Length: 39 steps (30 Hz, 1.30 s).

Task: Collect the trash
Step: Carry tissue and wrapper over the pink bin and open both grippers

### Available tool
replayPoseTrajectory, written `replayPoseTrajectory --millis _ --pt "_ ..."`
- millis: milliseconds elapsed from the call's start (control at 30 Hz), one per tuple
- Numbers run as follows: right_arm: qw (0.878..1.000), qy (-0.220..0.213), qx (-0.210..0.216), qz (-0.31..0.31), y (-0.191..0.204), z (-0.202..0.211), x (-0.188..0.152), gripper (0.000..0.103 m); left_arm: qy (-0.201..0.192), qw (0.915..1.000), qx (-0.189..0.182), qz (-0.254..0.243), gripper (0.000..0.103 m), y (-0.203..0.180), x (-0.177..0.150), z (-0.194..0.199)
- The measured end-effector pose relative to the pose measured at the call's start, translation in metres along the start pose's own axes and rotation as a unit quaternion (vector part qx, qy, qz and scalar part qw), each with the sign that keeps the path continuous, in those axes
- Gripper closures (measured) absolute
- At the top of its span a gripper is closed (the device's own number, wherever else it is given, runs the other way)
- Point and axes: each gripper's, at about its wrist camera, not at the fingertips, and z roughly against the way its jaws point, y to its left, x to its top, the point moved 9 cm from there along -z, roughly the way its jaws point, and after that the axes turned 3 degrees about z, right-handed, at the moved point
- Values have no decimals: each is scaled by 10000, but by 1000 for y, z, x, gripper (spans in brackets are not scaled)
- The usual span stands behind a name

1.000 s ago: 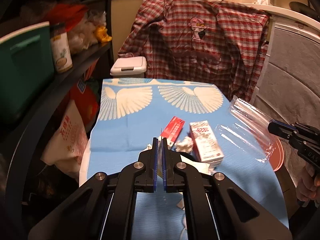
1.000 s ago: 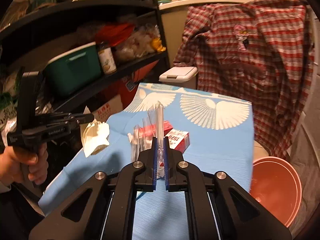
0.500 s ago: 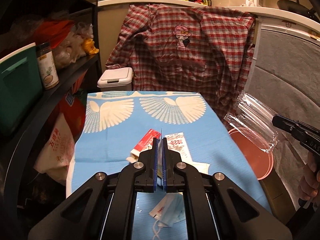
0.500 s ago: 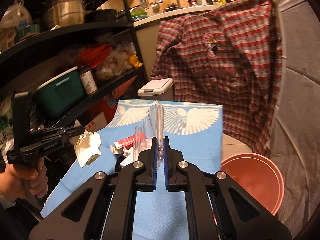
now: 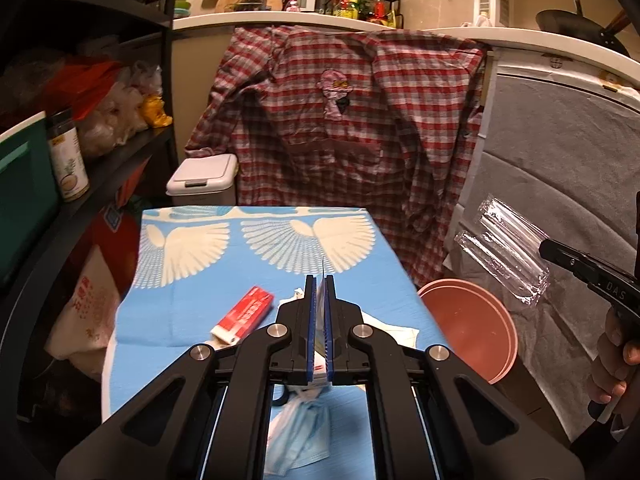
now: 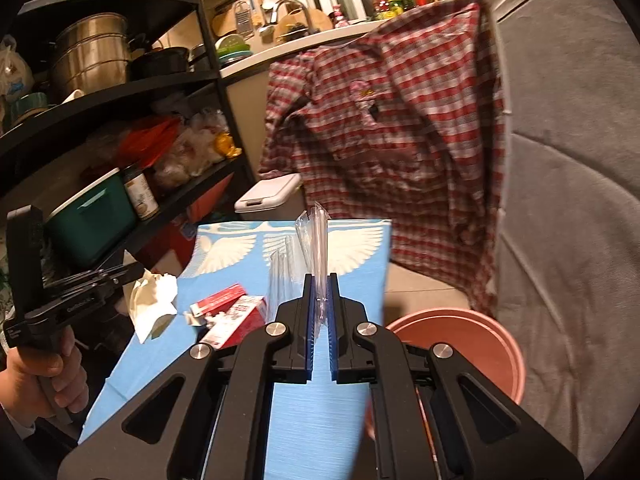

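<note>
Clear plastic wrapper [image 6: 314, 240] is sticking up from the right tool [image 6: 319, 300] at center of the right wrist view, its lower edge pinched betw. the blue pads; in the left wrist view the same wrapper [image 5: 502, 250] is hanging at the right edge of frame, above and to the right of the pink basin [image 5: 468, 332]. The left tool [image 5: 319, 304] is pressing its jaws together on a crumpled white paper [image 6: 154, 302], seen only as a thin edge betw. the pads in its own view and as a bunched wad at left-center in the right wrist view.

Other trash is lying on the blue bird-print surface [image 5: 256, 264]: a red-and-white tube box [image 5: 244, 314] left of center, a red-and-white carton [image 6: 236, 320] w/ small scraps just beside it, and a light-blue face mask [image 5: 300, 436] at the bottom center, under the left tool. The pink basin is sitting just beside the surface's right edge, at lower right. A red plaid shirt [image 5: 344, 128] is hanging behind, w/ a white lidded bin [image 5: 202, 180] at its left.
</note>
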Motion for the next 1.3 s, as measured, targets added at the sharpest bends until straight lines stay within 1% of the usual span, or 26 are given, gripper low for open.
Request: replayPoseTrajectory --millis 267,533,700,967,1300 --pt "9993 -25 -354 -89 -36 15 0 97 -32 9997 -256 -54 100 -39 8 -10" --pt "9981 -24 -514 -342 -67 27 -3 97 21 9986 -507 -149 100 -81 10 -25" --pt "9967 92 -638 -497 -87 29 -9 97 78 9978 -636 -192 100 -103 10 -35" --pt "9951 256 -793 -526 -103 25 -18 97 261 9964 -768 -249 100 -134 4 -60" --pt "9930 393 -964 -563 -118 15 -27 97 478 9948 -847 -313 99 -160 -7 -95"
